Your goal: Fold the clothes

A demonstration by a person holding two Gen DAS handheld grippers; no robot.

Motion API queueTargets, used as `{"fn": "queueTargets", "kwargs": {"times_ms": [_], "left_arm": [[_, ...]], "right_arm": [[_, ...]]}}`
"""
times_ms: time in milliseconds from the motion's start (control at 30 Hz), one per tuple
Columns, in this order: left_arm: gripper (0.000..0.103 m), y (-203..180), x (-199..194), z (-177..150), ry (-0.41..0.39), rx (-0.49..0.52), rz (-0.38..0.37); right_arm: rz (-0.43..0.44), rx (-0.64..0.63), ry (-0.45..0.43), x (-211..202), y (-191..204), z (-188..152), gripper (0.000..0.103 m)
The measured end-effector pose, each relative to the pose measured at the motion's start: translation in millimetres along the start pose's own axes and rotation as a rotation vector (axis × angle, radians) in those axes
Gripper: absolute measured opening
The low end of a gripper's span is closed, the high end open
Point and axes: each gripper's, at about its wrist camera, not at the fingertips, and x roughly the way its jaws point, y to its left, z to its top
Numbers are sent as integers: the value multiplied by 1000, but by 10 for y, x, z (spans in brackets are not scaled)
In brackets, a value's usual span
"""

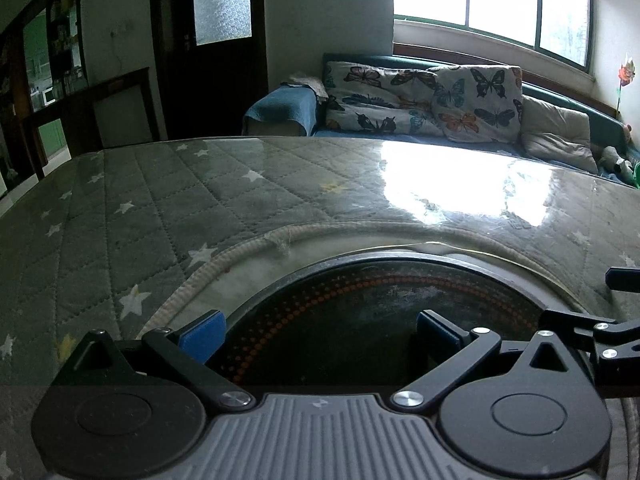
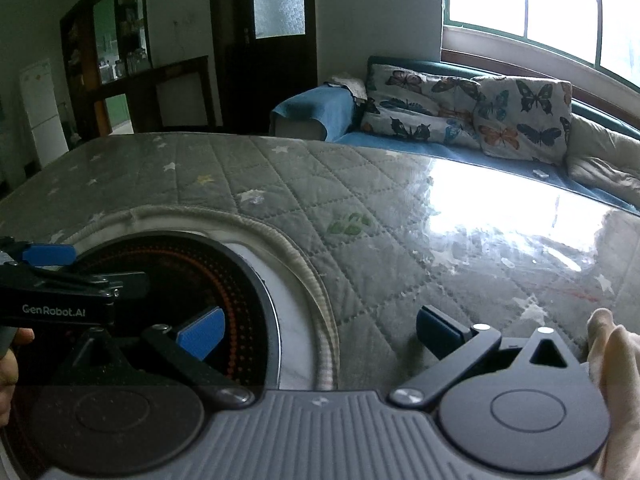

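Both tongs, left (image 1: 318, 334) and right (image 2: 318, 334), hang spread and empty over the desk (image 1: 168, 184) beside its round cooktop (image 1: 360, 320); no clothes are visible, so folding appears unstarted.

One readable mark: "GenRobot.AI", white lettering on the black body of the left hand-held gripper (image 2: 48, 256), seen at the left edge of the right wrist view. Nothing else legible.
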Motion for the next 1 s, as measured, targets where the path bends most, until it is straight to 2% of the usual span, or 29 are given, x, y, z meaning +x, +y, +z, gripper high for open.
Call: {"fn": "queueTargets", "kwargs": {"times_ms": [200, 1000], "left_arm": [[103, 21, 4, 13, 0, 1, -1], [103, 9, -3, 11, 0, 3, 0]], "right_arm": [[-42, -67, 24, 41, 105, -5, 103], [-33, -62, 26, 45, 71, -10, 103]]}}
